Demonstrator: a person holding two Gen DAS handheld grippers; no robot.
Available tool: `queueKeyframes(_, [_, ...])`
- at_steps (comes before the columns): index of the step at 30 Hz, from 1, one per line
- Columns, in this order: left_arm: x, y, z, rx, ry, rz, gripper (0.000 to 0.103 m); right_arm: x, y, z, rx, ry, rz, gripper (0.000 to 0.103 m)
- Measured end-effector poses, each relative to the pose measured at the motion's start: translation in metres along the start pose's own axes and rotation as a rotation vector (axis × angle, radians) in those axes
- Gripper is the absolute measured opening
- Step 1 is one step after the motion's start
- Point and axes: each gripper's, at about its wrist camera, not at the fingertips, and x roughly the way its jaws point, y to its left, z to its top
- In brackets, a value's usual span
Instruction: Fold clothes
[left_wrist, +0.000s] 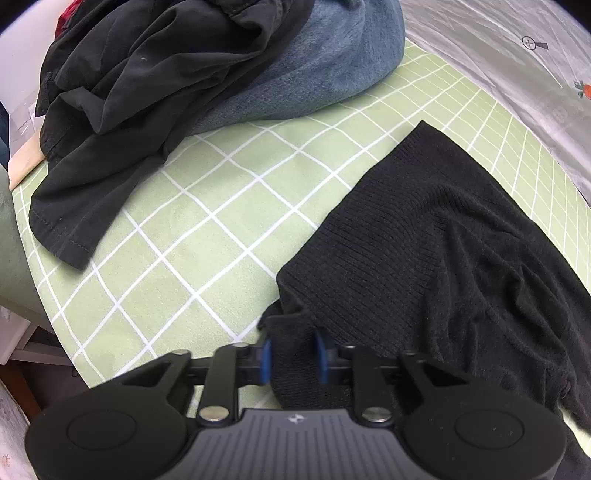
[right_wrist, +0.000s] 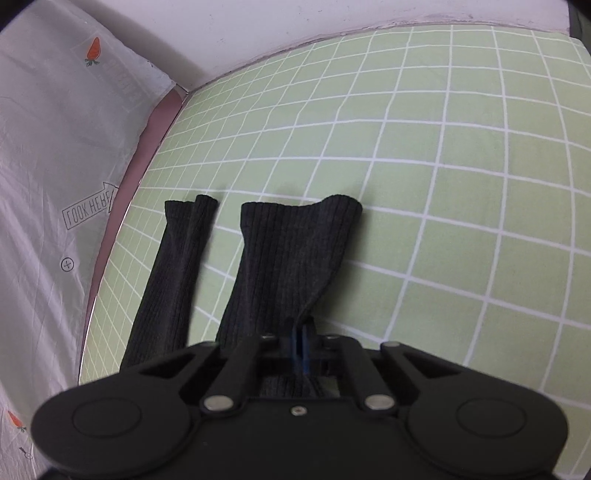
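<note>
The black ribbed knit sweater (left_wrist: 424, 240) lies flat on the green, white-gridded bedsheet (left_wrist: 207, 229), away from the heap of dark and denim clothes (left_wrist: 177, 74) at ten o'clock. The left gripper (left_wrist: 293, 354) is clamped on a bunched edge of the knit, and the right gripper (right_wrist: 302, 343) is pinched tight on a ridge of its ribbed sleeve (right_wrist: 291, 258). To fold well, I judge both hands should lift together, keep the fabric taut between them, and carry it toward twelve o'clock without dragging the second sleeve (right_wrist: 177, 266) at nine o'clock.
</note>
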Motion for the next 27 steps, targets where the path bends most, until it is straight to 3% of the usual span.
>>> queueKeyframes(15, [-0.04,0.004,0.001,-0.029,-0.03,-0.04,0.009,-0.061,-0.011,0.007,-0.024,-0.101,0.087,0.002])
queueKeyframes(27, [-0.07,-0.022,0.022,0.0,-0.034,-0.023,0.008,-0.077,0.015,0.023,-0.032,-0.128,0.161,0.002])
